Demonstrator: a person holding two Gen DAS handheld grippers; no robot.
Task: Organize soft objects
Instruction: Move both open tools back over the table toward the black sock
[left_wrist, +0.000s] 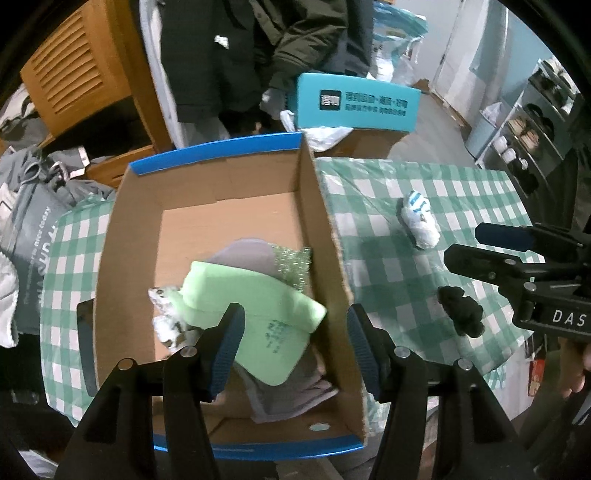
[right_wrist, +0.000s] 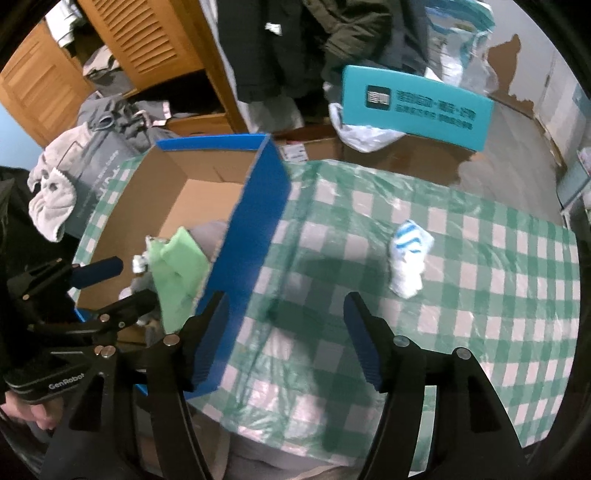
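Observation:
An open cardboard box (left_wrist: 325, 229) with blue edges stands on the left of the green checked tablecloth (left_wrist: 388, 258). In it lie a light green cap (left_wrist: 258, 306), grey cloth (left_wrist: 243, 251), a white patterned sock (left_wrist: 166, 317) and a glittery piece (left_wrist: 291, 262). My left gripper (left_wrist: 295, 347) hangs open above the cap and straddles the box's right wall, with nothing held. On the cloth lie a white and blue rolled sock (right_wrist: 408, 258) and a black soft item (left_wrist: 460, 310). My right gripper (right_wrist: 284, 339) stands open over bare cloth beside the box's blue wall (right_wrist: 258, 221), left of the sock.
A teal box (right_wrist: 417, 107) and a plastic bag (right_wrist: 365, 133) sit behind the table. Piled grey clothes (right_wrist: 51, 195) and a wooden cabinet (right_wrist: 147, 44) are at the left, dark jackets (left_wrist: 229, 48) hang behind, and a shelf rack (left_wrist: 535, 122) stands at the right.

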